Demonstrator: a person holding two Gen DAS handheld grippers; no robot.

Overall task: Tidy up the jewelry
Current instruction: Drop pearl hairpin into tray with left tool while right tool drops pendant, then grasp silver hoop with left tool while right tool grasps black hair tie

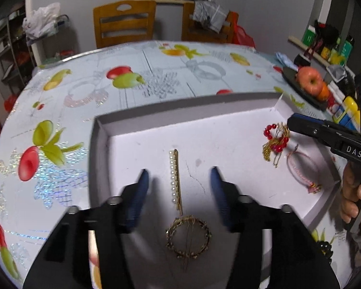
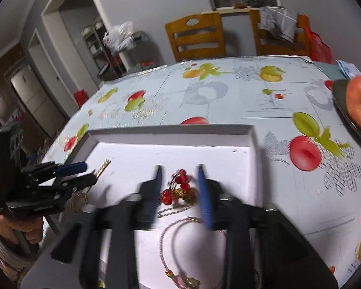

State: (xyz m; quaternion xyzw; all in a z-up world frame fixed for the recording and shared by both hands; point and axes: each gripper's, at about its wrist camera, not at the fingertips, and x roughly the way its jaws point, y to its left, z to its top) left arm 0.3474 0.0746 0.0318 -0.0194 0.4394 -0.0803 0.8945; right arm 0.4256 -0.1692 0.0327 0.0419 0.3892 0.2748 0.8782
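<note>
In the left wrist view, the left gripper point(image 1: 179, 175) stood open and empty astride a slim gold pearl hairpin point(image 1: 175, 180) in the shallow white tray point(image 1: 103, 130). In the right wrist view, the right gripper point(image 2: 179, 175), open and empty, flanked a red-bead-and-gold-chain ornament point(image 2: 178, 187).

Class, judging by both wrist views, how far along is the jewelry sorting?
Done: four pieces lie in the white tray: pearl clip, gold ring brooch, red-bead piece, pink bracelet. In hand: nothing; left gripper and right gripper both open. Left: arranging them.
</note>
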